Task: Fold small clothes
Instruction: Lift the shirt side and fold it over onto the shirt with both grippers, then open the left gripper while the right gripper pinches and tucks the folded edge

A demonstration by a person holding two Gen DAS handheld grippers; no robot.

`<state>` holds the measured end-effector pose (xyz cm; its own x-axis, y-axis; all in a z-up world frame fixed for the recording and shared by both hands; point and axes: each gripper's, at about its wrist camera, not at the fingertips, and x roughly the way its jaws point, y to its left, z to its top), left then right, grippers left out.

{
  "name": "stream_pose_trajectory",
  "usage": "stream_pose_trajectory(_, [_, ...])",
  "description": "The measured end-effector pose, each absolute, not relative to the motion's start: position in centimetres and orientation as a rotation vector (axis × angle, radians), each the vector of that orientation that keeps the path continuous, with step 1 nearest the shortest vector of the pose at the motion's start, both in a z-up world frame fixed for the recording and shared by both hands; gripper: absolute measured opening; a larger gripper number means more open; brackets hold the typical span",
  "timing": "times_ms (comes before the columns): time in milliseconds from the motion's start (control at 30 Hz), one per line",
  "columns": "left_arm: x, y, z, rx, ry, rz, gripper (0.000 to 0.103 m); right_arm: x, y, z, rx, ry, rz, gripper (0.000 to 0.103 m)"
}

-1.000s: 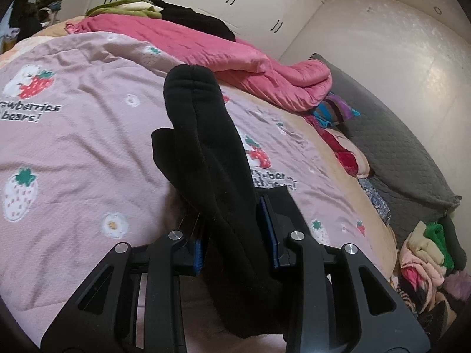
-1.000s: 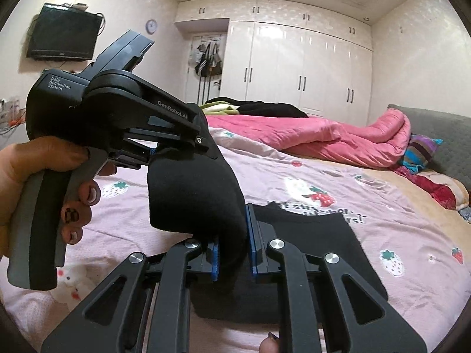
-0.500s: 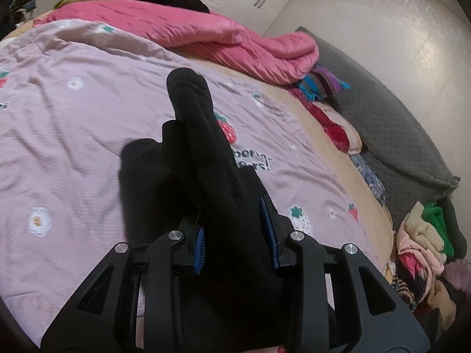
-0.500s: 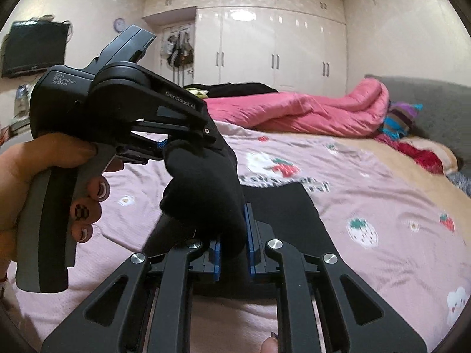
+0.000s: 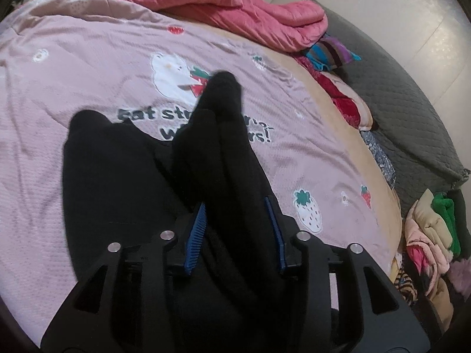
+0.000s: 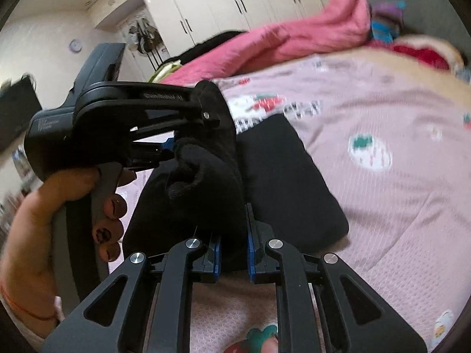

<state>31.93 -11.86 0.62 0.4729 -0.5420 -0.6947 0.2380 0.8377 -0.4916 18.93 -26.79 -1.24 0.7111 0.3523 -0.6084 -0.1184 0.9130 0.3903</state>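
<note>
A small black garment (image 5: 117, 182) lies partly flat on the pink strawberry bedspread (image 5: 88, 67). My left gripper (image 5: 238, 232) is shut on a raised fold of it that sticks up between the blue pads. My right gripper (image 6: 232, 253) is shut on another bunched edge of the same black garment (image 6: 282, 182), just above the bed. The left gripper's body (image 6: 117, 123) and the hand holding it show at the left of the right wrist view, close to my right gripper.
A pink quilt (image 5: 235, 8) lies bunched at the far side of the bed. A grey padded headboard (image 5: 412, 111) runs along the right. Loose colourful clothes (image 5: 429, 244) are piled at the right edge. White wardrobes (image 6: 235, 8) stand behind.
Both grippers have lowered and moved forward over the bed with the black garment held. More of the garment now lies flat on the bedspread.
</note>
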Motion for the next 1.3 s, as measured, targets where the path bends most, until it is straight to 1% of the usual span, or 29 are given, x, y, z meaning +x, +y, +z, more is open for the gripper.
stream_pose_trajectory(33, [32.1,-12.2,0.4,-0.346,0.977,-0.491,0.034,19.1,-27.3,-1.6,0.369,0.753,0.267,0.019])
stream_pose_trajectory(67, [32.3,-12.4,0.2,-0.345,0.985,-0.493,0.036,19.3,-27.6,-1.9,0.401,0.768,0.27,0.025])
stream_pose_trajectory(100, [32.4,-12.5,0.0,-0.354,0.989,-0.497,0.042,19.5,-28.0,-2.3,0.437,0.79,0.275,0.028])
stream_pose_trajectory(133, [32.5,-12.6,-0.1,-0.366,0.993,-0.503,0.045,19.6,-28.3,-2.5,0.462,0.802,0.28,0.029])
stream_pose_trajectory(167, [32.6,-12.6,-0.2,-0.387,0.999,-0.518,0.052,19.7,-28.6,-2.8,0.489,0.813,0.284,0.029])
stream_pose_trajectory(200, [32.5,-12.5,-0.2,-0.397,0.997,-0.52,0.06,19.8,-28.9,-3.0,0.517,0.823,0.288,0.03])
stream_pose_trajectory(267, [32.2,-12.0,0.3,-0.402,0.975,-0.515,0.068,19.8,-29.7,-3.3,0.577,0.837,0.294,0.032])
stream_pose_trajectory(333, [31.8,-11.4,1.0,-0.427,0.952,-0.524,0.068,19.9,-30.3,-3.5,0.631,0.852,0.316,0.038])
stream_pose_trajectory(433, [31.0,-9.8,2.0,-0.442,0.907,-0.506,0.069,19.9,-30.8,-3.6,0.675,0.868,0.346,0.043])
stream_pose_trajectory(500, [30.2,-8.6,2.5,-0.427,0.881,-0.476,0.07,19.8,-31.0,-3.3,0.682,0.869,0.353,0.049])
stream_pose_trajectory(533, [29.7,-7.7,2.6,-0.411,0.87,-0.453,0.07,19.8,-31.0,-3.1,0.676,0.869,0.36,0.051])
stream_pose_trajectory(600, [28.8,-6.5,2.5,-0.373,0.861,-0.416,0.071,19.9,-31.1,-2.5,0.658,0.869,0.372,0.061])
stream_pose_trajectory(767, [26.9,-4.8,1.1,-0.298,0.868,-0.361,0.072,21.4,-30.8,-1.0,0.553,0.883,0.41,0.072])
stream_pose_trajectory(867, [26.4,-4.5,0.1,-0.274,0.886,-0.352,0.072,23.1,-31.0,-0.8,0.557,0.895,0.432,0.072])
stream_pose_trajectory(1000, [25.8,-4.8,-0.6,-0.227,0.895,-0.356,0.072,25.3,-31.9,-1.5,0.655,0.935,0.478,0.072])
stream_pose_trajectory(1133, [25.4,-5.6,-0.8,-0.171,0.887,-0.348,0.074,26.8,-31.6,-1.4,0.619,0.975,0.499,0.072])
stream_pose_trajectory(1233, [25.2,-6.4,-0.5,-0.127,0.875,-0.345,0.076,27.4,-31.1,-0.6,0.553,0.972,0.491,0.065])
stream_pose_trajectory(1300, [25.2,-6.8,-0.5,-0.107,0.872,-0.344,0.077,28.0,-30.6,-0.6,0.516,0.971,0.488,0.056])
